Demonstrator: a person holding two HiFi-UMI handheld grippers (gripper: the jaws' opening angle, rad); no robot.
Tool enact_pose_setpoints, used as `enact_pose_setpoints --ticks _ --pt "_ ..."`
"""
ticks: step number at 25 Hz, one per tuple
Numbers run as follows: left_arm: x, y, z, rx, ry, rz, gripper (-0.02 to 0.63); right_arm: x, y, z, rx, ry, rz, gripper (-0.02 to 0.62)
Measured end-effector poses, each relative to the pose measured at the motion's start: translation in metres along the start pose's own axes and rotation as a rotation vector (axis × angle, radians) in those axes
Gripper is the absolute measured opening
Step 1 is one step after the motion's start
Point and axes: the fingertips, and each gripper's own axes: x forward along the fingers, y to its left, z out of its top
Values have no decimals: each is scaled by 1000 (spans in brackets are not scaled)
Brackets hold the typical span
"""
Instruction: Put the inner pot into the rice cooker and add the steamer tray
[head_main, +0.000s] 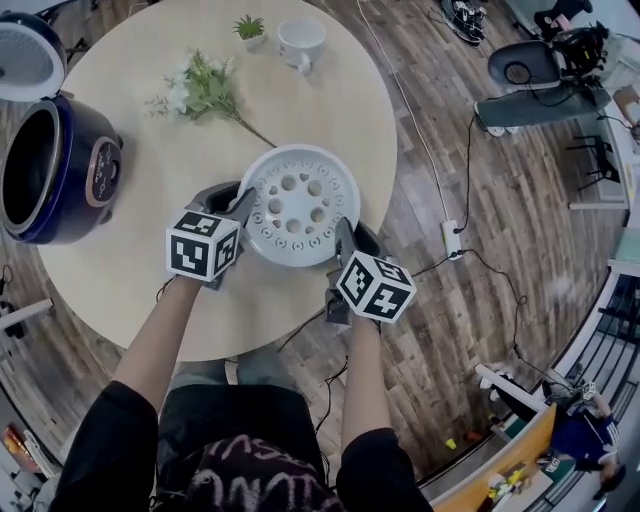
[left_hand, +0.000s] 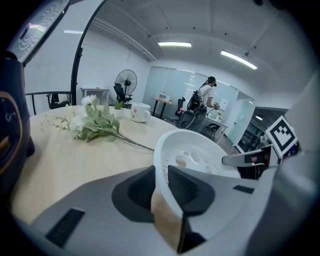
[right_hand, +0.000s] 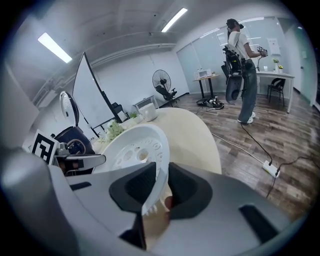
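Cooker: the dark blue cooker (head_main: 60, 170) stood at the left edge of the table (head_main: 120, 260) with its lid (head_main: 28, 55) up, well apart from the tray; its inside was too dark to read.
Flowers: a sprig (head_main: 200, 90) lay on the table between the cooker and the tray, with its stem end near the tray's far rim.
Left gripper: the left gripper (head_main: 243, 207) was clamped on the tray's left rim with its jaws narrow, one pad inside the wall and one outside.
Plant: a small potted plant (head_main: 250, 30) stood at the table's far edge, near the cup.
Tray: the white round tray (head_main: 300, 205), pierced with holes and open side up, was over the near part of the table between the two grippers; whether it rested on the table or hung just off it could not be told.
Cup: a white cup (head_main: 300, 42) stood at the far edge, well apart from the tray.
Right gripper: the right gripper (head_main: 347, 232) was clamped on the tray's near right rim, jaws narrow, with the wall between its pads.
Floor: a power strip (head_main: 452, 240) with cables lay on the wood floor to the right of the table.
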Motion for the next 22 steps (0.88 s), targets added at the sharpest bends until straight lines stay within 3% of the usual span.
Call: enact_pose_setpoints --ticks 9,15,22 --pt "-55 16 47 12 -124 52 86 -21 53 43 -48 -79 64 78" --pt "-122 35 93 26 -239 122 83 -42 117 87 -114 -157 164 78" --pt "-184 69 116 21 -330 207 83 -45 186 111 -192 -179 258 78"
